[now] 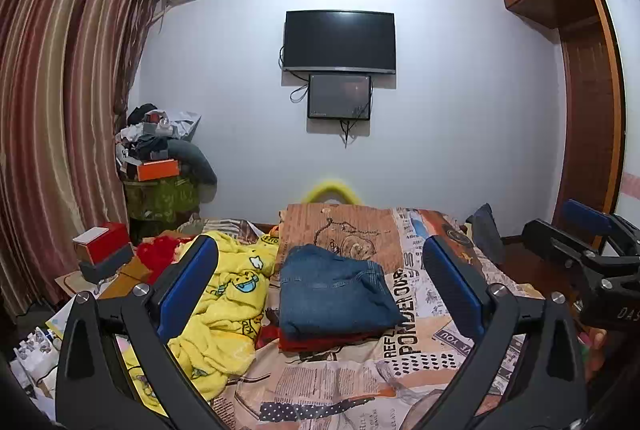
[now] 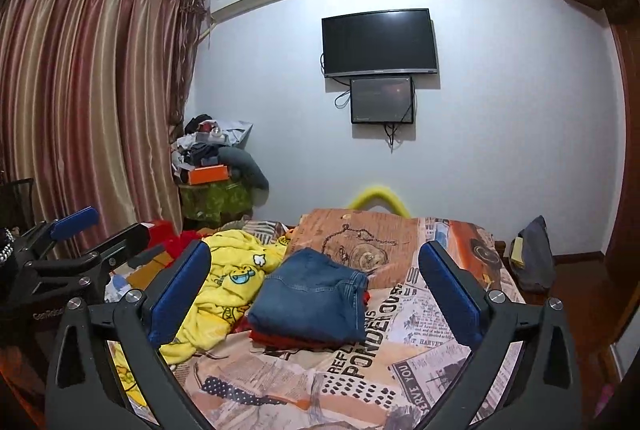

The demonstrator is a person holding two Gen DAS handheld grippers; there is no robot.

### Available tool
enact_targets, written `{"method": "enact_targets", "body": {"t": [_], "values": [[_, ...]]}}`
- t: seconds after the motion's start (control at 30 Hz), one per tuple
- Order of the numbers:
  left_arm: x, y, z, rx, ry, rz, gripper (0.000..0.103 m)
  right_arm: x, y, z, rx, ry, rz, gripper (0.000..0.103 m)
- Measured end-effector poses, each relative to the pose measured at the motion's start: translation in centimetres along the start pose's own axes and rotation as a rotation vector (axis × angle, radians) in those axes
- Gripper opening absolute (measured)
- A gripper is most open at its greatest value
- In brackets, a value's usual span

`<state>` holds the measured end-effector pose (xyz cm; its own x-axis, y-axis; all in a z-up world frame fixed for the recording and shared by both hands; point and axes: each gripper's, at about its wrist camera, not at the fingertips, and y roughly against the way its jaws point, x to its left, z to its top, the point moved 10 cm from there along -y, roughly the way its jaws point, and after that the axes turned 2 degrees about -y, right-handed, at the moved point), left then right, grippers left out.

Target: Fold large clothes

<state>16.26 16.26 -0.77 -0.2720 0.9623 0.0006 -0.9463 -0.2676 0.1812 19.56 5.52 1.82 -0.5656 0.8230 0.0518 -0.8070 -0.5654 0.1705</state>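
Folded blue jeans lie on a folded red garment in the middle of the bed; they also show in the right wrist view, on the red garment. A crumpled yellow cartoon-print garment lies left of the stack, also in the right wrist view. My left gripper is open and empty, held above the bed before the stack. My right gripper is open and empty too; it shows at the right edge of the left wrist view.
The bed has a newspaper-print cover. A red box and clutter sit left of the bed. A piled stand stands by the curtain. A TV hangs on the far wall. A wooden wardrobe is at right.
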Motion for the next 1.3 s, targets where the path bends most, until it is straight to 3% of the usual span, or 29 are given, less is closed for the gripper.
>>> {"method": "enact_targets", "body": {"t": [1.3], "values": [[-0.37, -0.48, -0.45, 0.019, 0.004, -0.001, 0.103, -0.79, 0.21, 0.03, 0.019, -0.050, -0.003, 0.103]]}}
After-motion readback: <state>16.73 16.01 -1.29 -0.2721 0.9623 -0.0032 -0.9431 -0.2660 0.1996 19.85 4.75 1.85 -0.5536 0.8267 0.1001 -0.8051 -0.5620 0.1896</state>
